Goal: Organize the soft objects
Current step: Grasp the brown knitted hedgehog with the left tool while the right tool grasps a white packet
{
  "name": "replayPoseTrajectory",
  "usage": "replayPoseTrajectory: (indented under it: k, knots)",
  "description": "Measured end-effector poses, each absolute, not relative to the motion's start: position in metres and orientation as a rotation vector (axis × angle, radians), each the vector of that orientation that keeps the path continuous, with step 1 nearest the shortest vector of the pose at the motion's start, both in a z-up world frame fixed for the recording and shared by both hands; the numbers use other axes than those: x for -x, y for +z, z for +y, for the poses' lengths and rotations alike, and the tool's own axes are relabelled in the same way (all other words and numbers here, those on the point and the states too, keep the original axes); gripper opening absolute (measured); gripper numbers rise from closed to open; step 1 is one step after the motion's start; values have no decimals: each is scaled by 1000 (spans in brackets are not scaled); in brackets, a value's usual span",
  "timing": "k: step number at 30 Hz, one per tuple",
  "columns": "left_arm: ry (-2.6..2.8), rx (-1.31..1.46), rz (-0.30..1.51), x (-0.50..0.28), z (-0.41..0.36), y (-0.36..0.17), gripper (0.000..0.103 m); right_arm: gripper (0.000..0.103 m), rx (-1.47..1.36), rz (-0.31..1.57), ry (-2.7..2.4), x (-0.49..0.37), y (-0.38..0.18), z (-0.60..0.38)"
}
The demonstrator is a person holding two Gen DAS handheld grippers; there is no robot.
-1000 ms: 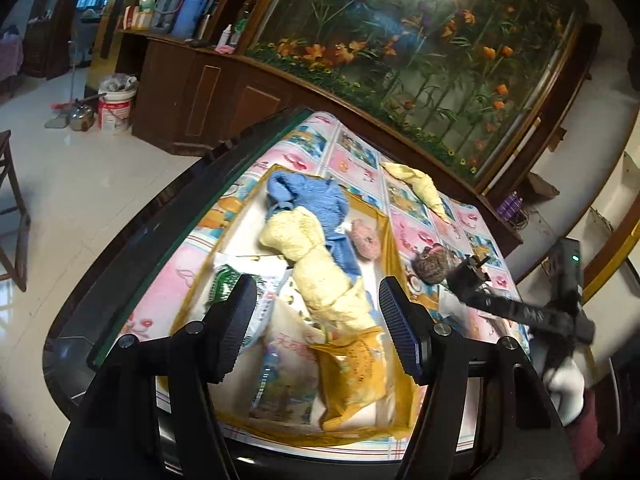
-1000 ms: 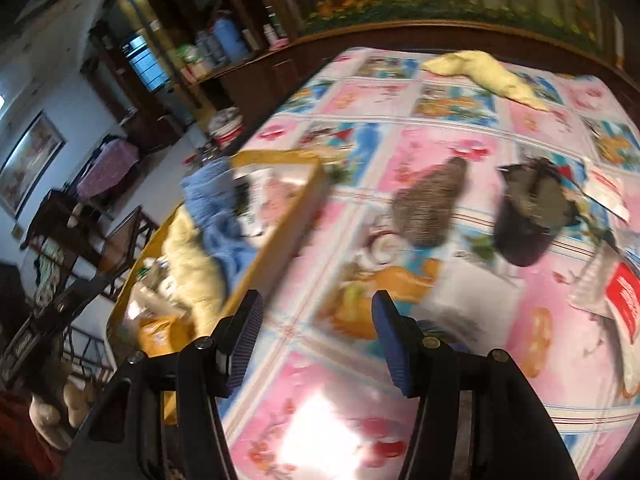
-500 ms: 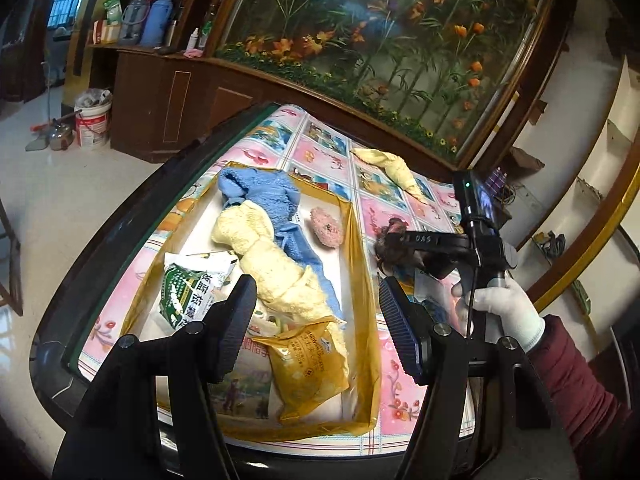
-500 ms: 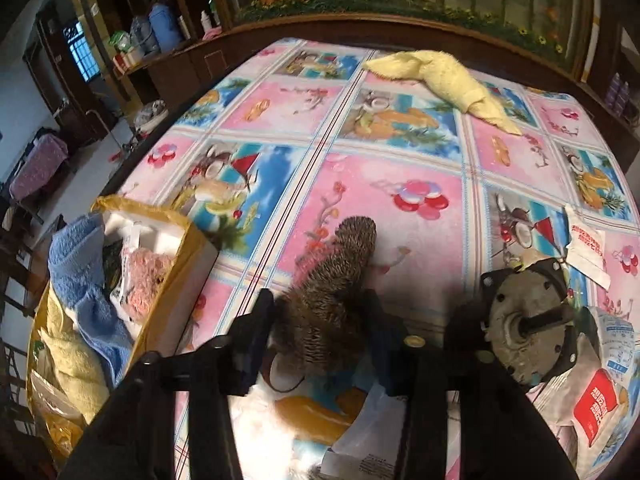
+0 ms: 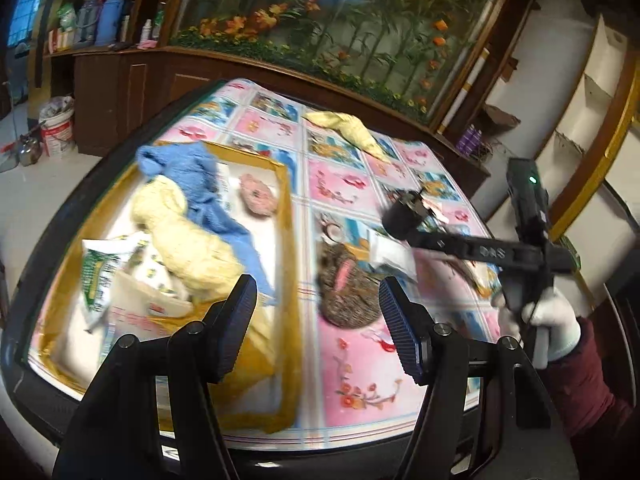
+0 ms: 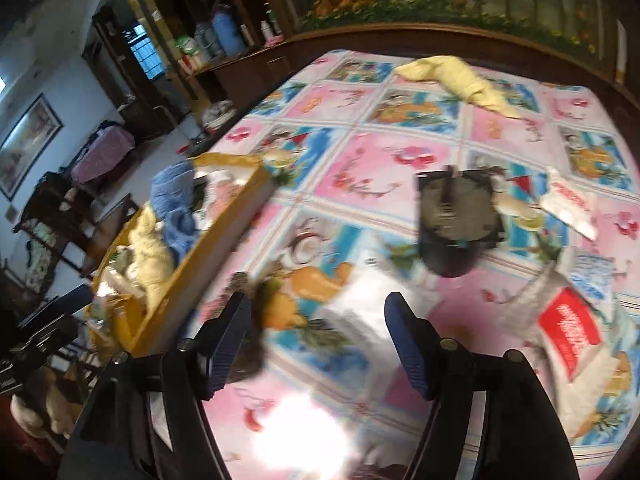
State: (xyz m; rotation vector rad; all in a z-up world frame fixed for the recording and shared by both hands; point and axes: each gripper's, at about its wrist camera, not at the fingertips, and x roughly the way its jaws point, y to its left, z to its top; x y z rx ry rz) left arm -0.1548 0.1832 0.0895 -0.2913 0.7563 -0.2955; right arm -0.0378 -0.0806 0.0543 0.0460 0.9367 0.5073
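Note:
A brown furry soft toy (image 5: 347,288) lies on the cartoon tablecloth just right of the yellow cardboard box (image 5: 289,264). The box holds a blue towel (image 5: 204,184), a yellow towel (image 5: 188,240), a pink soft toy (image 5: 258,200) and snack bags. My left gripper (image 5: 318,324) is open above the box's right wall and the brown toy. My right gripper (image 6: 318,340) is open and empty; the brown toy (image 6: 250,312) shows blurred by its left finger. Another yellow towel (image 6: 460,76) lies at the table's far side.
A black round motor (image 6: 452,224) stands in the middle of the table. White and red packets (image 6: 568,320) lie at the right. A dark wooden cabinet (image 5: 120,92) and a flower mural (image 5: 340,12) stand behind the table.
The right gripper was closed around the brown toy half a second ago; now it is open and pulled back, and the toy lies nearer the box. The left gripper swung right.

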Motion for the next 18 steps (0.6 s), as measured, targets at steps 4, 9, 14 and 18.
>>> replayPoseTrajectory:
  k: [4,9,14,18]
  knots:
    - [-338,229,814,151,150,82,64,70,-1,925,461,24,43,-88]
    - [-359,162,863,151,119,73,64,70,126,968,488,-7,22,-51]
    - [-340,124,884,143,108,66,64,70,239,984,448,-5,-2,-36]
    - [-304,81,900,119,98,58,64,37,232,996,419,6,2,-46]
